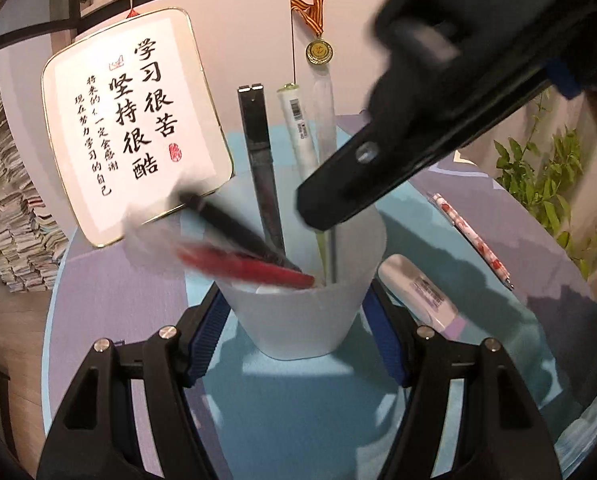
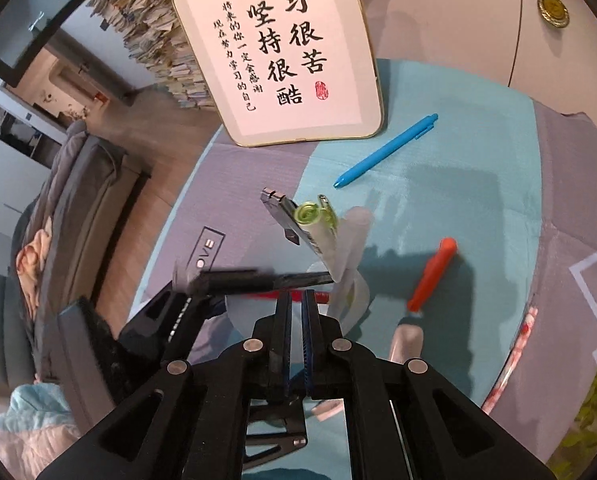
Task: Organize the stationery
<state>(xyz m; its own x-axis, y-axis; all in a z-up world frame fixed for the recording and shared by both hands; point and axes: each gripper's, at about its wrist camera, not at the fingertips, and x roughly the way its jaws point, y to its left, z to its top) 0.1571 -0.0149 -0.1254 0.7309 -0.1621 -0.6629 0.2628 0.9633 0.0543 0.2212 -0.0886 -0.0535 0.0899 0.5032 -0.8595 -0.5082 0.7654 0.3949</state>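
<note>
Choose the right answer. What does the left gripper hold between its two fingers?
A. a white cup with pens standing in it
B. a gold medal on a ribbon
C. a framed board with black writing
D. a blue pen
A: in the left wrist view the blue pads of the left gripper sit against both sides of the white cup, which has a black pen and a red pen in it.

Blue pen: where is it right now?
In the right wrist view, the blue pen lies loose on the teal tablecloth, upper right of centre, just right of the framed calligraphy sign and beyond the cup.
</note>
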